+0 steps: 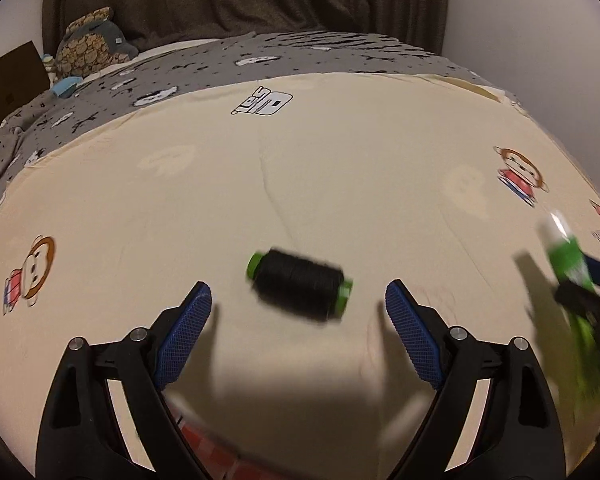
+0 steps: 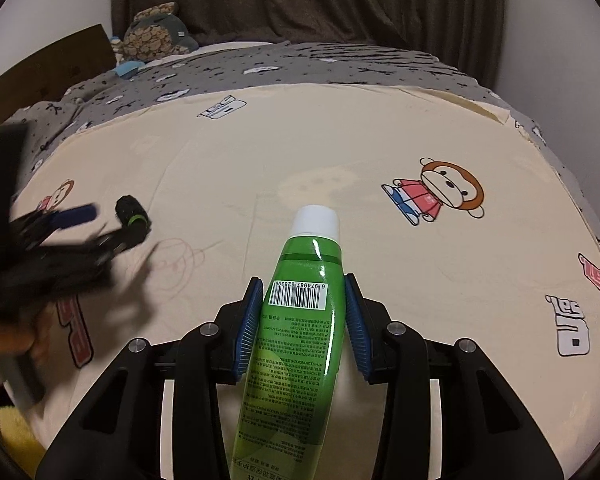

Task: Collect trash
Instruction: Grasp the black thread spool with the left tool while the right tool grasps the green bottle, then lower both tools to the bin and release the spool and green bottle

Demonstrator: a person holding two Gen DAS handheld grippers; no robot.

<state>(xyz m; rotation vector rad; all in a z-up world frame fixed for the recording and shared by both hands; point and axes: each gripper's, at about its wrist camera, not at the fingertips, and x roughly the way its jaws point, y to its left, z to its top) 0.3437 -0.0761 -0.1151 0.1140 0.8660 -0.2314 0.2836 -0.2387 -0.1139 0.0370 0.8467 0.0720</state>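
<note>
Holding green plastic bottle (image 2: 296,344) clenched in right gripper (image 2: 304,312) for disposal; left gripper (image 1: 298,322) jaws released around black thread spool (image 1: 300,286).

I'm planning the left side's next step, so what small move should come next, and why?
Probably ease the left hand-held gripper forward and close on the black thread spool with green ends. The jaws are open, the spool lies on the cream sheet just ahead, and the right hand-held gripper already grips the green plastic bottle.
</note>
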